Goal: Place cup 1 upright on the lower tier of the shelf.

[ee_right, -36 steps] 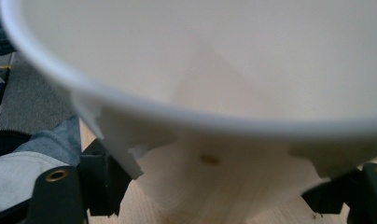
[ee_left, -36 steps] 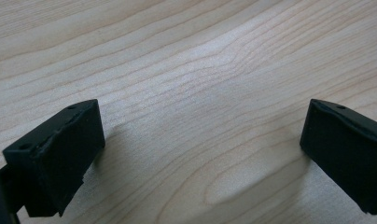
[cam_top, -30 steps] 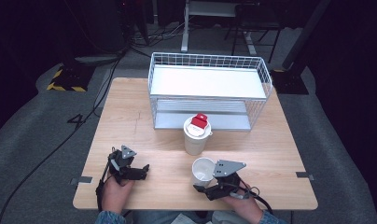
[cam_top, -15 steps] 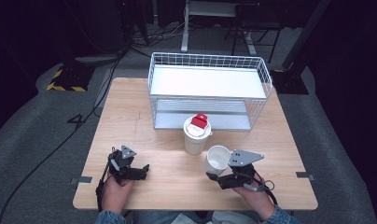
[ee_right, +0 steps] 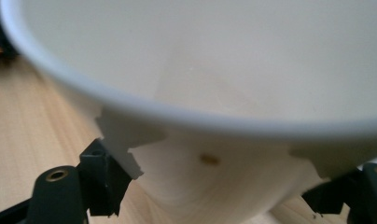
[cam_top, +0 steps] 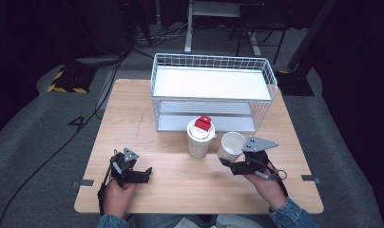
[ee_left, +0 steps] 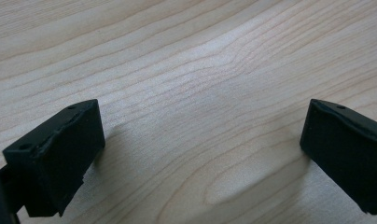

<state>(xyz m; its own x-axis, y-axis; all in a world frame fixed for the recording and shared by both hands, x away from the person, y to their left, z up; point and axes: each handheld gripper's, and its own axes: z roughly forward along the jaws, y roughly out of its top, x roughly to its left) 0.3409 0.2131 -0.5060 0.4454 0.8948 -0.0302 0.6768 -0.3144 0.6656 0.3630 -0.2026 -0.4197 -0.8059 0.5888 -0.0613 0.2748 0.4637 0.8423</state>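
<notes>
My right gripper (cam_top: 226,163) is shut on an empty white paper cup (cam_top: 231,145), held off the table at the right, just beside a lidded cup. In the right gripper view the cup (ee_right: 210,93) looms large, its lower wall pinched between the two black jaws. The lidded white cup (cam_top: 199,137) with a small red piece (cam_top: 203,123) on its lid stands upright at the table's middle. My left gripper (cam_top: 147,172) rests low at the front left, open, with bare wood between its fingertips (ee_left: 60,154).
A white wire basket rack (cam_top: 213,90) with two shelves stands at the back of the wooden table (cam_top: 180,185). Tape marks sit at the table's left and right edges. Dark floor and cables surround the table.
My right gripper has carried the empty cup up and to the right, from the front centre to beside the lidded cup. The left gripper has stayed where it was.
</notes>
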